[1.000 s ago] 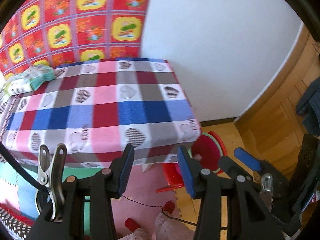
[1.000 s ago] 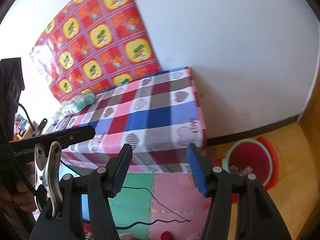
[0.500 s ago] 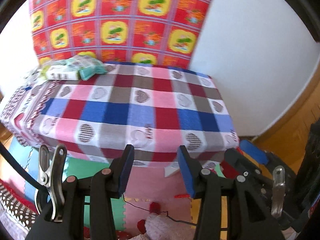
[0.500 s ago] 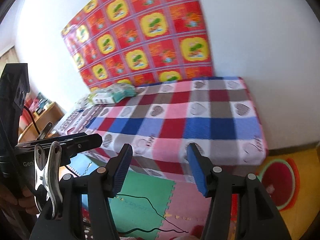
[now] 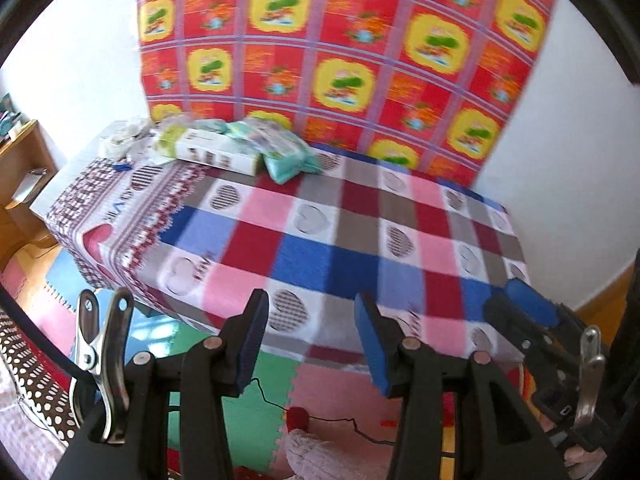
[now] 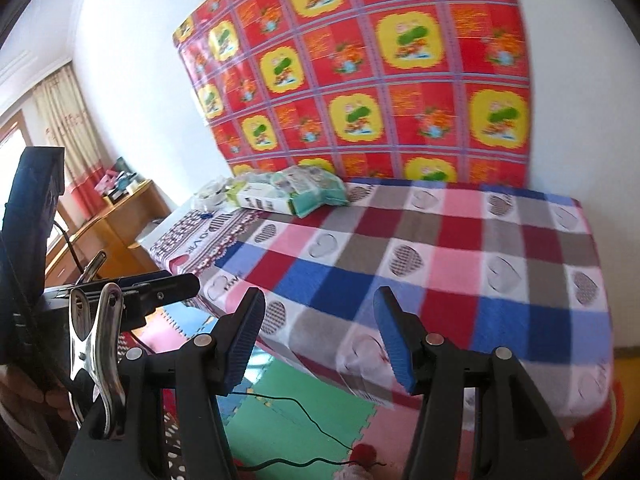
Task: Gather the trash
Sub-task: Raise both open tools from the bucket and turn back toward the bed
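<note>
Facing the checked table (image 5: pixel 328 248), the left gripper (image 5: pixel 308 344) and right gripper (image 6: pixel 320 344) both hang with jaws spread and nothing between them, probably readied for a pickup. Wrappers and a box (image 5: pixel 216 152) are heaped at the table's far left corner, likely the trash.

A room in a home, by the look of it. A low surface is draped in a plaid cloth (image 5: pixel 320 248) printed with hearts, and a red and yellow patterned sheet (image 6: pixel 380 80) hangs on the white wall behind it. Foam puzzle mats (image 6: pixel 304 404) in green, pink and blue cover the floor. A wooden desk (image 6: pixel 116 224) stands by a curtained window (image 6: pixel 60 120). Soft packets (image 5: pixel 280 152), somewhat blurred, lie on the cloth's far corner.
</note>
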{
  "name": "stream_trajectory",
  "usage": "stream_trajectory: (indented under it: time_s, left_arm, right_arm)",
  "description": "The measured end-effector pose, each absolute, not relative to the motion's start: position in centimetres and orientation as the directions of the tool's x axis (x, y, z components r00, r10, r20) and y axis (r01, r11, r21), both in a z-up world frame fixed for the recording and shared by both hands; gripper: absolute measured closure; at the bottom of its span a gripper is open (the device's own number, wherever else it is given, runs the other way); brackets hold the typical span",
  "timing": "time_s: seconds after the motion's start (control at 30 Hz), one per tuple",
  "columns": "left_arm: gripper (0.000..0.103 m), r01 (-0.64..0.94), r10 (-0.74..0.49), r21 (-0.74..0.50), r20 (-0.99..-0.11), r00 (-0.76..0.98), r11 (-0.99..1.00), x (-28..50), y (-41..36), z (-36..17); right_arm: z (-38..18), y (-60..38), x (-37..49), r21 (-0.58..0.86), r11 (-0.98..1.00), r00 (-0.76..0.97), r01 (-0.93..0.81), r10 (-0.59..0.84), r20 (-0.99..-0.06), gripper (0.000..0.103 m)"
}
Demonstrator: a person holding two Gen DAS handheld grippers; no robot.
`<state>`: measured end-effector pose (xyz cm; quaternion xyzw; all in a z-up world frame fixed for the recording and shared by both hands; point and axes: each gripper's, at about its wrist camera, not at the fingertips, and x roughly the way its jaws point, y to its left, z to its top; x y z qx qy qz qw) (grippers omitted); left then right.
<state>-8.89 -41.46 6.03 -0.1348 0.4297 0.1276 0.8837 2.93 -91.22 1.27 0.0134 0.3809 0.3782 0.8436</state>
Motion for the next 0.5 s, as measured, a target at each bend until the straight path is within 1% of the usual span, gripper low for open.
stream_trajectory:
  time_s: [0.3,0.5]
  left_arm:
    - [0.056,-0.428,0.179,-0.114,-0.791,0.585,0.896,-4.8,-33.4,6.4]
    - [0.056,-0.482,0.212,-0.114,-0.794,0.570,0.869,-3.2,-28.4,6.0]
  right_arm:
    - [1.0,-83.5,7.3,0.322,0.649,0.345,-0.689,0.685,-0.642,0.045]
    - [0.2,-79.1,9.9,0.301,0.633,0.322,-0.713,0.677,-0.662,0.045]
